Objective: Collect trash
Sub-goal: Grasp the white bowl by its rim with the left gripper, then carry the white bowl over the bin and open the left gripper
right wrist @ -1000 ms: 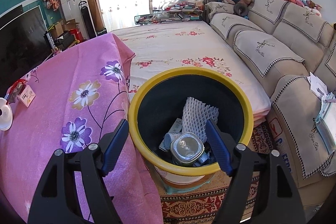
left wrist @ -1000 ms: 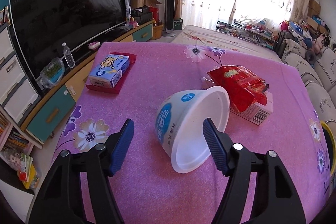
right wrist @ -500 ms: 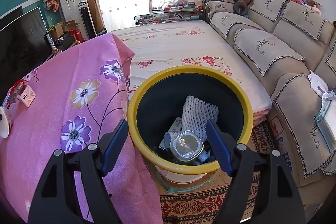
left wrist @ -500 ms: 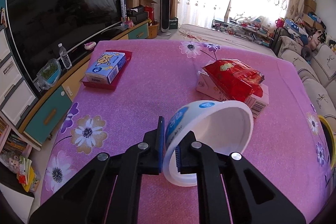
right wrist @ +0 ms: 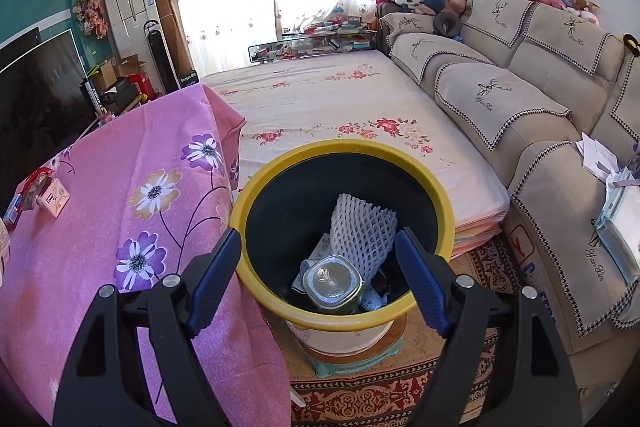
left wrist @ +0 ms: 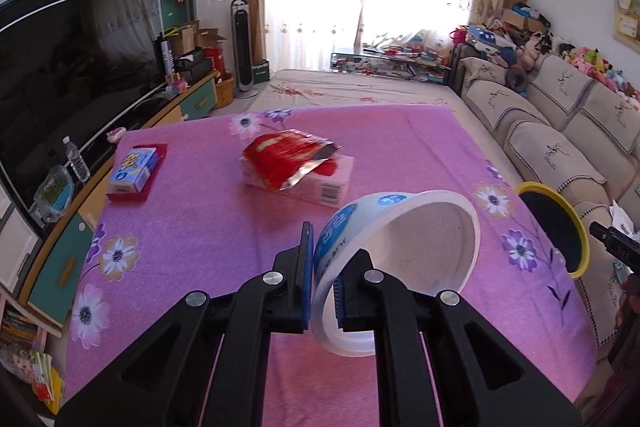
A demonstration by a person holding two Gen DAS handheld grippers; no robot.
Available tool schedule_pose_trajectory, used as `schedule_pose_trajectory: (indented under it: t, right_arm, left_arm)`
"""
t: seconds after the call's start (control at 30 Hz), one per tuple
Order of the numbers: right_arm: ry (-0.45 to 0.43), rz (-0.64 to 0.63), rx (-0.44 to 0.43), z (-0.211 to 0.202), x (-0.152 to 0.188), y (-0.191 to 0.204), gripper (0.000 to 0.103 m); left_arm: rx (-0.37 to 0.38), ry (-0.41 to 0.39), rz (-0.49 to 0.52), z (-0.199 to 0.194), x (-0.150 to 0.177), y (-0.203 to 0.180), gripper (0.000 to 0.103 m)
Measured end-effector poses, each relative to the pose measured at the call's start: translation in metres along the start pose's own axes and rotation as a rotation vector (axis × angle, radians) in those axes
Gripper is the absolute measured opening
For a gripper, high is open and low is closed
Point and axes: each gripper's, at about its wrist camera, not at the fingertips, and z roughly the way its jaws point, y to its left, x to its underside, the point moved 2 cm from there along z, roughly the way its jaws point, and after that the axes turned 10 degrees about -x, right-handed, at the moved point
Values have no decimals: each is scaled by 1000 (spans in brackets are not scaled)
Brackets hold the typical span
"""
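My left gripper (left wrist: 324, 267) is shut on the wall of a white paper bowl (left wrist: 420, 247) with blue print. The bowl hangs tilted above the pink flowered tablecloth (left wrist: 200, 227), its mouth facing right. Farther back, a red snack bag (left wrist: 288, 155) lies on a pink tissue pack (left wrist: 332, 187). In the right wrist view, my right gripper (right wrist: 318, 239) hovers over the yellow-rimmed black bin (right wrist: 344, 147). Its jaws are opening and hold nothing. Inside the bin lie a white foam net (right wrist: 360, 231) and a lidded jar (right wrist: 332, 283). The bin (left wrist: 576, 211) stands off the table's right edge.
A blue carton (left wrist: 134, 169) rests on a red tray at the table's left. Beyond that edge are a TV (left wrist: 72, 47) and a cabinet with a water bottle (left wrist: 78, 159). A beige sofa (right wrist: 520, 99) runs along the right, and a flowered mat (right wrist: 340, 95) lies behind the bin.
My left gripper closed on the bowl's wall, lifted it off the table and carried it right, toward the bin. The right gripper stayed over the bin, its jaws slightly wider.
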Motion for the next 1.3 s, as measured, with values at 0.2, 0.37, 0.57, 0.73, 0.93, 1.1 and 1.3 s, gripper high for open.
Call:
schedule_pose_trajectory:
  t: [0.2, 0.37, 0.57, 0.73, 0.93, 1.1, 1.3]
  right_arm:
    - [-37, 39, 33, -15, -3, -30, 75]
    - [-52, 82, 56, -24, -1, -60, 75]
    - [-51, 126, 64, -25, 4, -89, 75]
    - [-38, 147, 64, -20, 10, -104, 75]
    - [-24, 162, 72, -14, 15, -112, 75]
    - [-24, 165, 76, -16, 16, -115, 75]
    - [-25, 150, 69, -19, 15, -105, 75]
  left_arm:
    - [148, -4, 95, -1, -21, -88, 9]
    - [266, 8, 185, 9, -37, -178, 9]
    - [317, -12, 298, 20, -54, -280, 10]
    - [342, 4, 356, 41, -58, -343, 10]
    - [339, 45, 401, 67, -55, -393, 34]
    - [334, 62, 412, 69, -46, -391, 53]
    - [364, 39, 383, 44, -45, -355, 58]
